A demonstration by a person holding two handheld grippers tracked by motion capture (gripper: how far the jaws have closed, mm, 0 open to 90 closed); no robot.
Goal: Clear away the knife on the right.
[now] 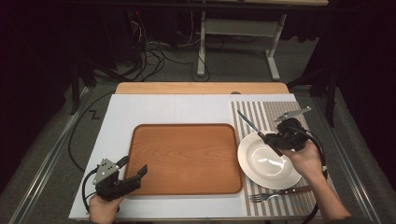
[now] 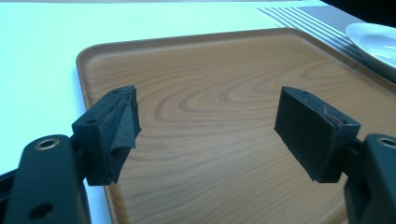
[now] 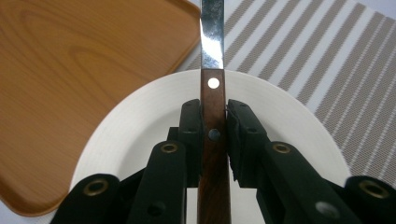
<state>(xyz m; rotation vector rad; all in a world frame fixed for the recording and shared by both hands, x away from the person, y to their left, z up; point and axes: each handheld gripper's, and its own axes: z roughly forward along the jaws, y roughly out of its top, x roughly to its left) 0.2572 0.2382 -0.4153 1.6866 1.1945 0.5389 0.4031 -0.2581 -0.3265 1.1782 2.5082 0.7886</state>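
In the high view, the wooden tray is lying bare at the centre, its rounded rim meeting the white mat. At lower left, the left gripper is hovering over the tray's corner, jaws spread. At right, the right gripper is holding a knife above the glossy white plate; a fork is lying below on the striped placemat.

In the left gripper view, the padded jaws are standing wide apart over smooth wood grain.

In the right gripper view, the jaws are clenching the knife's brown riveted handle, its steel blade pointing toward the top of the frame over the plate.
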